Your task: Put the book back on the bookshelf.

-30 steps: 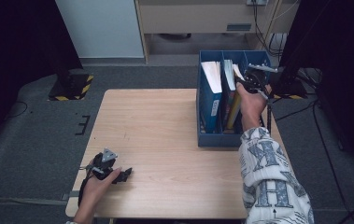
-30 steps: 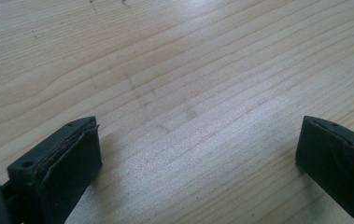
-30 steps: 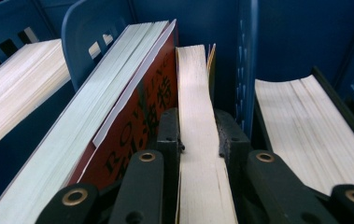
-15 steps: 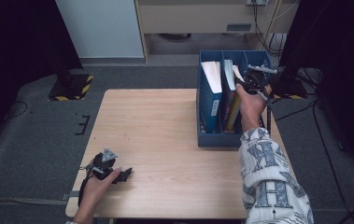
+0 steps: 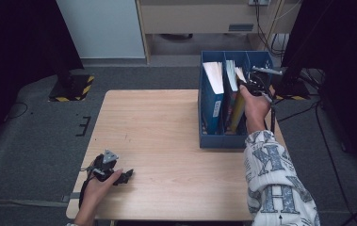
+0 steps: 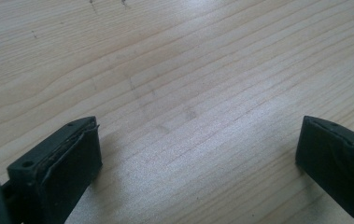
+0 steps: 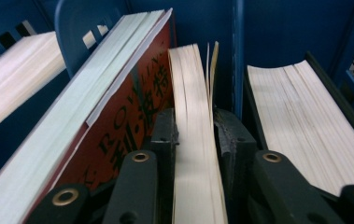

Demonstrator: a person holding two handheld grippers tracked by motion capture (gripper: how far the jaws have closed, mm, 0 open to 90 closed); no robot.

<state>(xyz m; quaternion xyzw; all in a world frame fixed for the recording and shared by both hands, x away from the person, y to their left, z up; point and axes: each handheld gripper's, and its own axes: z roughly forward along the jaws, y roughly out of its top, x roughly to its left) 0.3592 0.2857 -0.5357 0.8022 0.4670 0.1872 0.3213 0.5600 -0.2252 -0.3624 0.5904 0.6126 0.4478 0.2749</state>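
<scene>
- Your right gripper (image 7: 193, 140) is down in the blue file box (image 5: 209, 113), jaws just easing apart, pads still on a thin pale book (image 7: 195, 154) in the middle slot.
- It looks like the placing step: next you'd let go fully and lift straight out.
- Four books counted: one at left, the red-covered book (image 7: 132, 121) beside yours, one at right.
- Your left gripper (image 6: 198, 154) rests wide open and empty on the counter (image 5: 166, 122).

We've got a white sleeve (image 5: 279, 188) with grey-blue letter print on the right arm, and black grippers with brass-ringed screws (image 7: 140, 157) and a grey three-cornered plate (image 5: 109, 155).
</scene>
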